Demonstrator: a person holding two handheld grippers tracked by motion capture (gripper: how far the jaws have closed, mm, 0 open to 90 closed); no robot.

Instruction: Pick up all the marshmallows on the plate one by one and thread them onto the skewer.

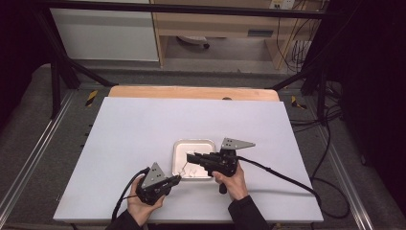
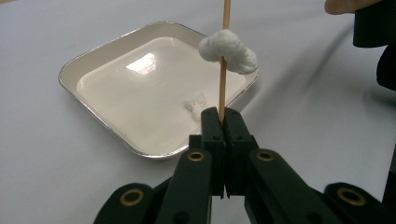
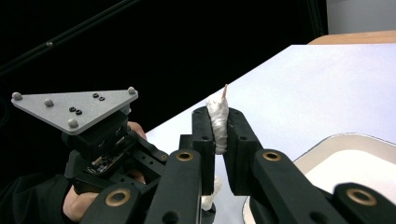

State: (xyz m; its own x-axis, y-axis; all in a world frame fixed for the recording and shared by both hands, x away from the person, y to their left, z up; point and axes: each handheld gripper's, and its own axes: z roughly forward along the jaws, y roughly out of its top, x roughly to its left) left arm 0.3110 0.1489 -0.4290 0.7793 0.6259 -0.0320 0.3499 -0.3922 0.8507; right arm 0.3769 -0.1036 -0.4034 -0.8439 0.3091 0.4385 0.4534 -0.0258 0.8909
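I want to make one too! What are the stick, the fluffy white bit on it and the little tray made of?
Stick: looks like wood or bamboo, tan, thin and matte. Fluffy white bit: probably cotton, soft and fibrous. Tray: glossy white inside with a shiny silvery rim, perhaps foil or enamelled metal.

Both forearms enter from the table's near edge. The left gripper [image 1: 178, 178], held low in the left hand [image 1: 140, 203], points right, its jaws pressed nearly together. The right gripper [image 1: 190, 157], gripped by the right hand [image 1: 233, 181], points left, its jaws clamped close.
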